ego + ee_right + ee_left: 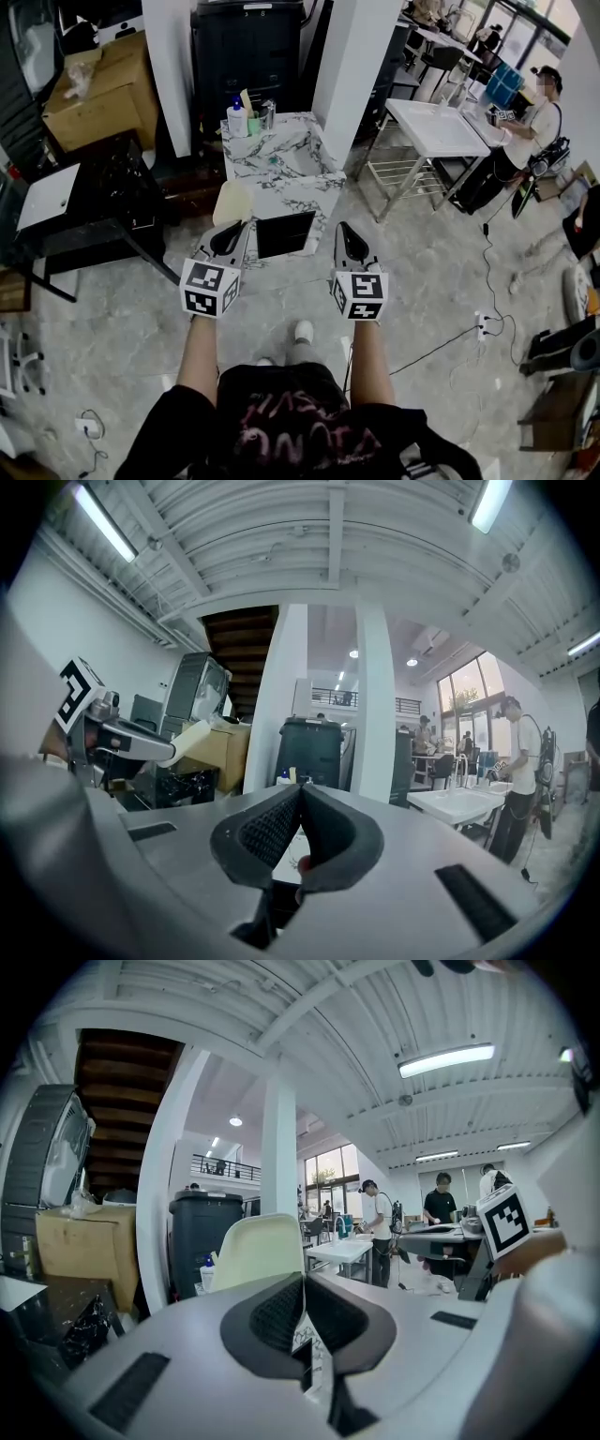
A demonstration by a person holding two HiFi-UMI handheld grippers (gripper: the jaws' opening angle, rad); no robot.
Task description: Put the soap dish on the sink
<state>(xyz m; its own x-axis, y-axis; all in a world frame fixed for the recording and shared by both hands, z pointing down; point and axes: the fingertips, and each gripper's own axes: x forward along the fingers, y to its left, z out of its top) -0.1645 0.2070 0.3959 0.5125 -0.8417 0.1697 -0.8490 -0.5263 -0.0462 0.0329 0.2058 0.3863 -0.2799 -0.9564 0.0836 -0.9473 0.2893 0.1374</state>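
A cream soap dish [232, 200] sticks out past the tip of my left gripper [238, 225], which is shut on its near edge. In the left gripper view the soap dish [258, 1251] rises just behind the closed jaws of the left gripper [302, 1279]. From the right gripper view the soap dish [202, 738] shows at the left. My right gripper [345, 226] is shut on nothing, level with the left one; its jaws meet in the right gripper [300, 789] view. Just ahead stands the marble-patterned sink unit [302, 183].
Bottles and a cup [246, 118] stand at the back of the marble top. A black bin [248, 52] and white pillars [361, 56] rise behind it. A black table [84, 202] is on the left. On the right, a person [530, 131] stands at a white basin stand [436, 127].
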